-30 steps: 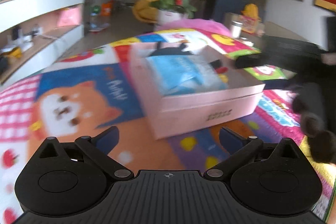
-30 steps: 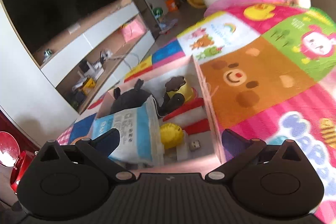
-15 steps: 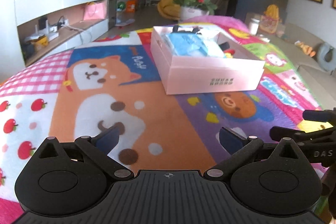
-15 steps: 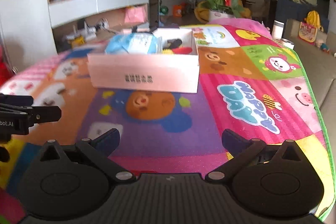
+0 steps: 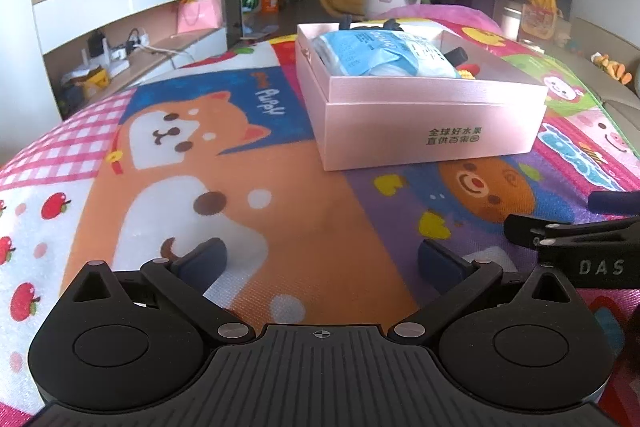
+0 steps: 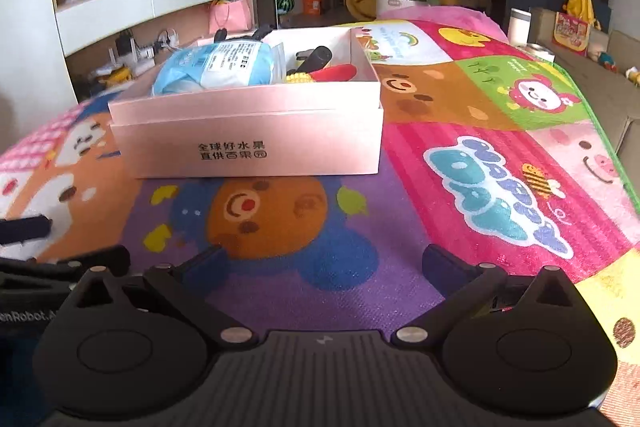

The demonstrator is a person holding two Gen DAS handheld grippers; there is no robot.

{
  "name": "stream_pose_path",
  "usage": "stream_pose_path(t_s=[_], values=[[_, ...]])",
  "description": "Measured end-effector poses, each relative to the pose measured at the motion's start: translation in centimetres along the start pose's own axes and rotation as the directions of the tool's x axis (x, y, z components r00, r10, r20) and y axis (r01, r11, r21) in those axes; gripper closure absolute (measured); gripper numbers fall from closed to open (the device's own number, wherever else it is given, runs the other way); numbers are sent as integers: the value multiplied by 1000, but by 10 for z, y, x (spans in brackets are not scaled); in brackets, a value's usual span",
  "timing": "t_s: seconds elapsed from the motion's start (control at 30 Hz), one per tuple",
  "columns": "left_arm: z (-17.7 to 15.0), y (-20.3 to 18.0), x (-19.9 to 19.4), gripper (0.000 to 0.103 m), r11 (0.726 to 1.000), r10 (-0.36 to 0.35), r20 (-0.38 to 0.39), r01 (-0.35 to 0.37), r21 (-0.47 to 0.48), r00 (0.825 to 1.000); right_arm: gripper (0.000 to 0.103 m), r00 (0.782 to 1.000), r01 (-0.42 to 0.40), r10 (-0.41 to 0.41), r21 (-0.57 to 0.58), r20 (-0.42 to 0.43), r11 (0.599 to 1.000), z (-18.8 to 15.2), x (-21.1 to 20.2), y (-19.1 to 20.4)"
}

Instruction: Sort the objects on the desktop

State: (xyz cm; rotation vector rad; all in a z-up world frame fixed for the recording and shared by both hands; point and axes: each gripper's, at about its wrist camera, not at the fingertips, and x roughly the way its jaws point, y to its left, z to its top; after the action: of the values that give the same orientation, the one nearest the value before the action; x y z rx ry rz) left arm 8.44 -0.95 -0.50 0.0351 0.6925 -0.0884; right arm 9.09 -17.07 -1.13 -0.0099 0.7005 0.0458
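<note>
Ahead: pink box point(image 5: 432, 111), contents incl. blue pack point(image 5: 384, 55), mid-mat point(image 5: 280, 227), long axis fore-aft. Left gripper point(image 5: 320, 261) & right gripper point(image 6: 324, 265) wide, empty, near edge; right seems nearer.

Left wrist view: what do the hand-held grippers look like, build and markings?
Left hand-held gripper: matte black, ribbed centre plate, two rounded lobes with disc insets, silver pivot pins on angled linkage arms, dark navy pads on the fingers. Right hand-held gripper: same black linkage, white "DAS" lettering, cut off at the frame edge. No cables visible.

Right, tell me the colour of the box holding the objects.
Pale metallic pink, with dark printed characters on its front wall; the box shows best in the right wrist view.
</note>
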Motion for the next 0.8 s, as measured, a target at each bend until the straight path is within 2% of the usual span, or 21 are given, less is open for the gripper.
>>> stream_pose_path(t_s=[0.63, 0.8], values=[[5, 5, 4, 0, 1000, 0, -3, 0, -21, 1000, 0, 1000, 1, -1, -1, 3, 1000, 1, -1, -6], [7, 18, 5, 0, 998, -43, 7, 43, -36, 999, 0, 1000, 2, -2, -1, 3, 1000, 1, -1, -6]])
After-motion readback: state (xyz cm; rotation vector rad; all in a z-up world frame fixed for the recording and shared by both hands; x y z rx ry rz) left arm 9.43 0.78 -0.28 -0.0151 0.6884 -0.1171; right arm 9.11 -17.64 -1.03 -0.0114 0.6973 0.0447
